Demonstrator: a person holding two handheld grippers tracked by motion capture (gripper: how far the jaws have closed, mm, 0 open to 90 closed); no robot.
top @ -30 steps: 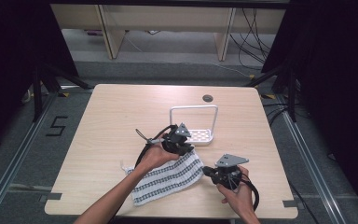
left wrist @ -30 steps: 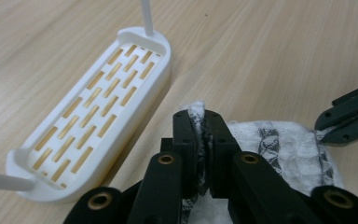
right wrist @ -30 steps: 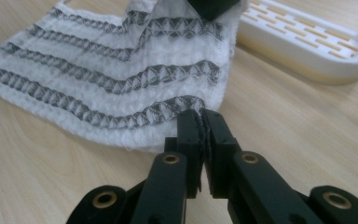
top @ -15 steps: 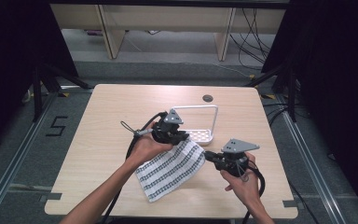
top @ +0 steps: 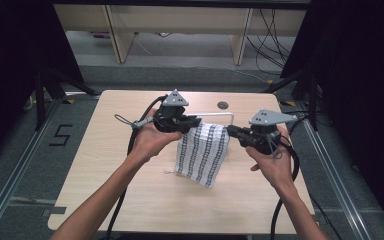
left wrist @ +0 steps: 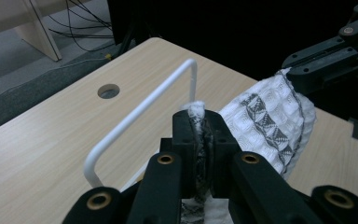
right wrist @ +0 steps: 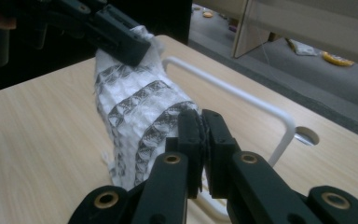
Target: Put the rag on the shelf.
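— Jaws of the left gripper (top: 196, 121) are seen clamped on one upper corner of the patterned cloth (top: 203, 152); a pinch of fabric (left wrist: 197, 122) is squeezed between the pads.

— And the right gripper (top: 231, 131)?

— Its jaws are likewise pressed together on the opposite upper corner (right wrist: 193, 122). The cloth is held stretched between the two, hanging above the middle of the table (top: 110, 165), its lower edge clear of the surface or barely off it; which cannot be told.

— What is seen behind it?

— A white wire rack (left wrist: 140, 112) is stood toward the far edge of the table, near a round hole (top: 223, 105).
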